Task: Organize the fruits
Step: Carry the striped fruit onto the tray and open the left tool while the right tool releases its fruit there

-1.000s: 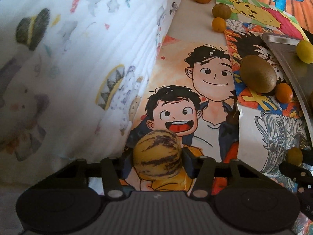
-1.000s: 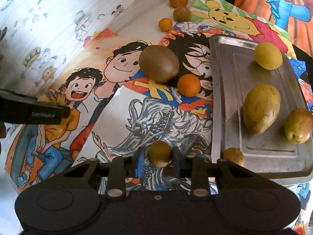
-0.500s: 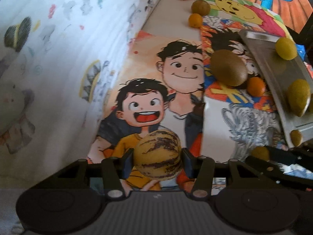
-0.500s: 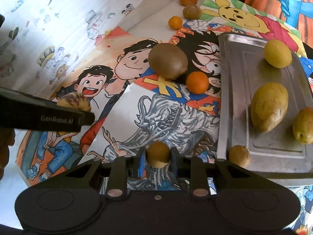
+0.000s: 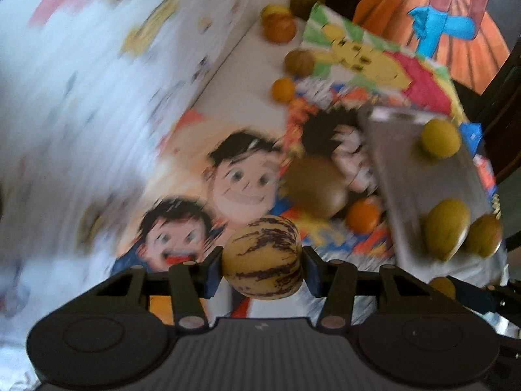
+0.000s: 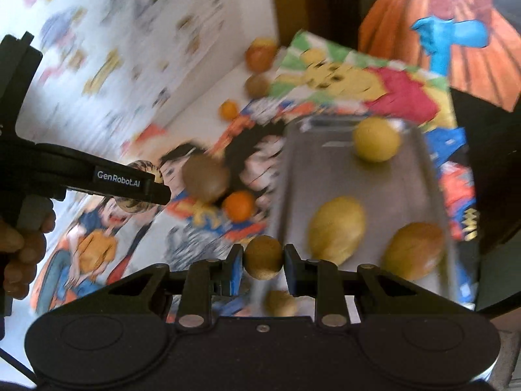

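My left gripper [image 5: 262, 260] is shut on a yellow melon with purple stripes [image 5: 262, 257], held above the cartoon posters. My right gripper [image 6: 263, 262] is shut on a small round brown fruit [image 6: 263, 256], near the front left edge of the metal tray [image 6: 420, 169]. The tray holds a round yellow fruit [image 6: 376, 139], an oval yellow fruit [image 6: 335, 229], a brownish fruit [image 6: 413, 250] and a small one at the front [image 6: 280, 303]. The tray shows in the left wrist view [image 5: 400, 176]. The left gripper appears in the right wrist view [image 6: 143, 189]. Both views are motion-blurred.
A large brown kiwi [image 6: 205, 177] and a small orange [image 6: 238, 206] lie on the posters left of the tray. Further back lie another small orange [image 6: 228, 110], a brown fruit [image 6: 257, 84] and an orange-brown fruit [image 6: 260, 53]. A patterned white cloth [image 5: 81, 97] rises on the left.
Both grippers have risen and moved forward and rightward toward the tray, each still holding its fruit. The views now look further across the tray and are blurred.
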Action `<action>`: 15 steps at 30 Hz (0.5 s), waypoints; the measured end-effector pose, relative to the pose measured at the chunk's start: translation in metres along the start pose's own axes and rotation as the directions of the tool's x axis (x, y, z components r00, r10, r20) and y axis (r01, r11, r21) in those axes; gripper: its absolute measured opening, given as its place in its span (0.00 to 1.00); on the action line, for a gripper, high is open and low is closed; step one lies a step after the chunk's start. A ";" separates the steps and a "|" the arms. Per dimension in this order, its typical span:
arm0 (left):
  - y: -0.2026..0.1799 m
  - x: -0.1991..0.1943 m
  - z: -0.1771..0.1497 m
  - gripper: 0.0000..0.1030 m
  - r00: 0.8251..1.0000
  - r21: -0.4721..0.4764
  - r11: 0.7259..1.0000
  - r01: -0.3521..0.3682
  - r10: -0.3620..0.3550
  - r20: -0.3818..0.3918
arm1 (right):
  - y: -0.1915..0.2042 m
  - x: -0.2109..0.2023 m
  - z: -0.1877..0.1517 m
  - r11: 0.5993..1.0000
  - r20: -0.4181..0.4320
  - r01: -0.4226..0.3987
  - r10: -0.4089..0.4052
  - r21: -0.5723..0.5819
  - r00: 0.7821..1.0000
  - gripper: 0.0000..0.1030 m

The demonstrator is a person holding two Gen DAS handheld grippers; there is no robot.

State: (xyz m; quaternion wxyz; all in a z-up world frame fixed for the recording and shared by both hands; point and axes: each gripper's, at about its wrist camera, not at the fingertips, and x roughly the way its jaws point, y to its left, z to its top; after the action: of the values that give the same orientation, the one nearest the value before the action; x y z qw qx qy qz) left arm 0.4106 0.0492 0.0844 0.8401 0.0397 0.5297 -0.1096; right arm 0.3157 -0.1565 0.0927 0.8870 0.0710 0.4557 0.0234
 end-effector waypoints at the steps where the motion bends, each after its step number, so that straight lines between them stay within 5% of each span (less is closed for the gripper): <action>1: -0.008 -0.001 0.006 0.53 1.000 -0.001 1.000 0.008 -0.008 0.010 | -0.009 -0.002 0.004 1.000 0.011 0.011 -0.011 0.009 1.000 0.28; 15: -0.112 0.041 0.075 0.53 0.993 0.067 0.992 0.107 -0.111 0.050 | -0.122 0.035 0.039 0.991 0.032 0.122 -0.124 0.053 0.992 0.28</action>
State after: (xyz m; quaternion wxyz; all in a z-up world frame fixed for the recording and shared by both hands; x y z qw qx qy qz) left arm 0.4683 -0.0788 0.0859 0.8451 0.0348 0.5045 -0.1734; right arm 0.3651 -0.2775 0.0686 0.8925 0.0660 0.4440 -0.0441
